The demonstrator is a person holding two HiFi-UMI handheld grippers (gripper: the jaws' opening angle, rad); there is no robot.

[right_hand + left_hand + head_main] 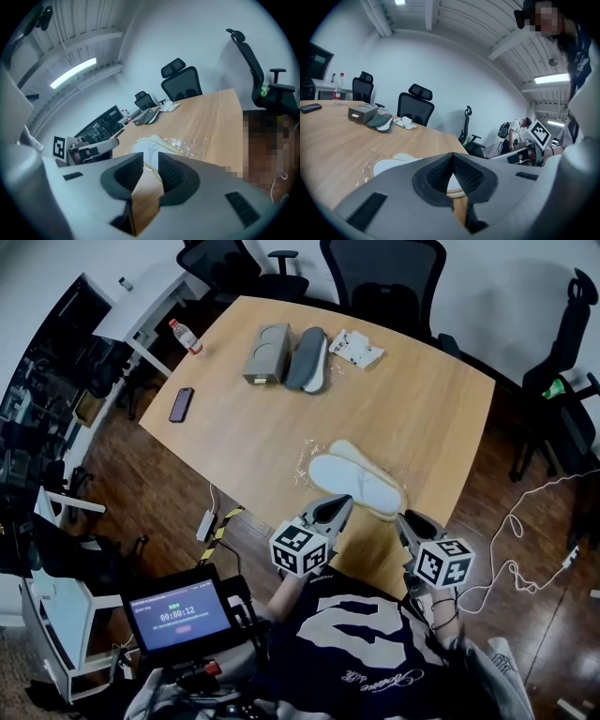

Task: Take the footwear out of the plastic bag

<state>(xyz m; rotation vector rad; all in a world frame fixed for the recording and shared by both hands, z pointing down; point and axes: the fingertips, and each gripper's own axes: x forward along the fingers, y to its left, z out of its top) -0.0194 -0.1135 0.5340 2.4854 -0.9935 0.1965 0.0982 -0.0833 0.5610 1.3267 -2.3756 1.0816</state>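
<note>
1. Table [412,399], broad and wooden, carrying everything.
2. White slippers [356,482] near the front edge, still inside the clear plastic bag [302,468]; nothing out yet, whole job left.
3. Left tongs [336,507] clenched on nothing; right tongs [405,519] parted, empty, beside the slippers.

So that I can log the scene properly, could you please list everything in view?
table: one, light wood, centre
slippers: two, white, near table edge
plastic bag: one, clear, crinkled along the slippers' edges
box: one, grey, far side
grey slipper: at least one, dark grey, beside box
packet: one, white, right of that
phone: one, dark, left edge
bottle: one, clear with red cap, far left corner
office chairs: several, black, around table
screen: one, showing a timer, lower left
left claw: one, grey, shut, empty
right claw: one, grey, open, empty
</note>
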